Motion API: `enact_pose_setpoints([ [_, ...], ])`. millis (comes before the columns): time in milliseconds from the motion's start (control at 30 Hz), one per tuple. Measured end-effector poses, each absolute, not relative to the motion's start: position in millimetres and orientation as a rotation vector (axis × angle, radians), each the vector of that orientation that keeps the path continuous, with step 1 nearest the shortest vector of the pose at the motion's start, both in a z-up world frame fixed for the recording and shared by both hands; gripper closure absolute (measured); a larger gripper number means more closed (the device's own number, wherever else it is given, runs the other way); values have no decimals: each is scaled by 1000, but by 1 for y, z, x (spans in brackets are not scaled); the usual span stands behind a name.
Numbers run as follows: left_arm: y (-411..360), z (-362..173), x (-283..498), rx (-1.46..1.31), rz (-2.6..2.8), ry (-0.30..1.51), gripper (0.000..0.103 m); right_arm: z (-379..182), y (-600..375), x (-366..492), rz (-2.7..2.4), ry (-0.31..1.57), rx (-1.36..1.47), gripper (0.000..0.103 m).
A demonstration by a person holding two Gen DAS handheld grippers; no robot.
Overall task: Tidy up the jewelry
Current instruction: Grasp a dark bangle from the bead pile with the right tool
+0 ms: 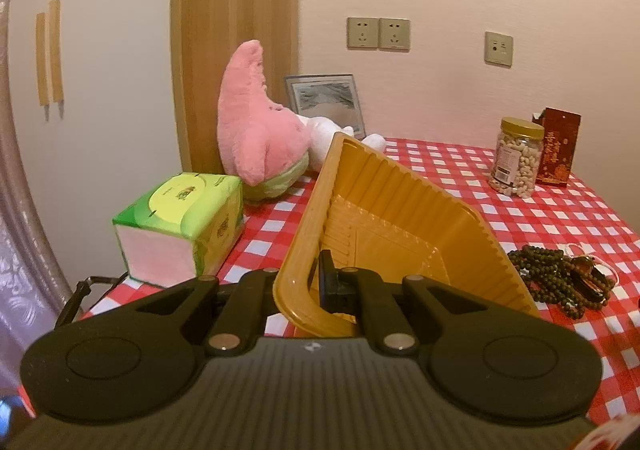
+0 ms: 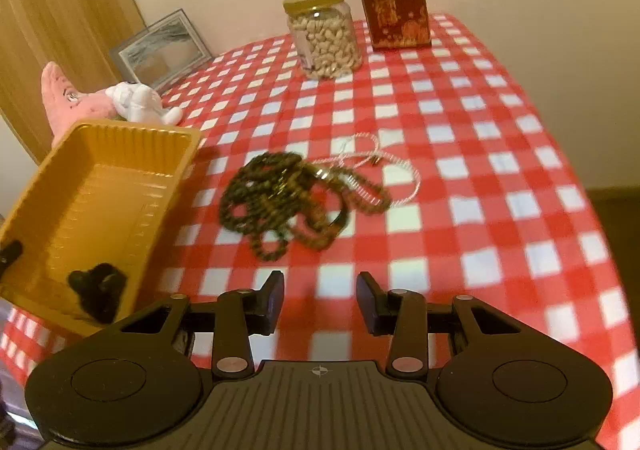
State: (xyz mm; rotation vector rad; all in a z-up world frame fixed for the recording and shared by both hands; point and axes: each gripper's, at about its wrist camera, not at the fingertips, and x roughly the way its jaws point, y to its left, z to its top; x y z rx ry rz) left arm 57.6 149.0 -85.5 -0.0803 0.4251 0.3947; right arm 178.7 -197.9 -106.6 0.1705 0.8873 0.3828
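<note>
From the left wrist view, the left gripper (image 1: pixel 310 290) is clamped on the near rim of the ribbed yellow plastic tray (image 1: pixel 400 218), one finger inside the wall and the other outside, holding the tray tilted with its far end up over the desk (image 1: pixel 560 210) in its red-and-white checked cloth. To its right lies a tangled heap of dark brown bead strands (image 1: pixel 560 278), close to the tray but apart from it. To do this step well, I judge the tray should be held steady and low, with its open side turned toward the heap. Counted here: one tray, one green tissue box (image 1: pixel 184 226), one pink plush star (image 1: pixel 256 122), one white plush toy (image 1: pixel 340 138), one framed picture (image 1: pixel 324 98), one clear jar of nuts with a gold lid (image 1: pixel 518 156), one dark red carton (image 1: pixel 558 146).

From the right wrist view, the right gripper (image 2: pixel 320 298) hangs part open with nothing between its fingers, pointing down at the cloth just short of the bead heap (image 2: pixel 280 198). A pale striped cord (image 2: pixel 396 170) loops out of the heap; the frame is too blurred to count strands. One dark bundle (image 2: pixel 98 290), probably jewelry, already lies in the tray (image 2: pixel 100 186). The next grasp should probably take one strand at the heap's near edge, not the whole tangle, so that it lifts free cleanly.
</note>
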Motion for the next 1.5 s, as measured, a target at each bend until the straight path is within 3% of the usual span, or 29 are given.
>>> enact_pose_setpoints([
  [133, 143, -85, 55, -87, 430, 423, 96, -113, -204, 196, 401, 879, 130, 63],
  [267, 137, -84, 53, -94, 457, 421, 96, -123, -204, 216, 434, 877, 86, 79],
  [733, 124, -83, 52, -98, 515, 421, 96, -147, -184, 272, 564, 892, 9, 85],
  [900, 121, -82, 52, -105, 536, 424, 96, -150, -178, 279, 592, 891, -13, 96],
  [1500, 121, -81, 55, -89, 523, 429, 96, -126, -206, 254, 509, 895, 47, 97],
])
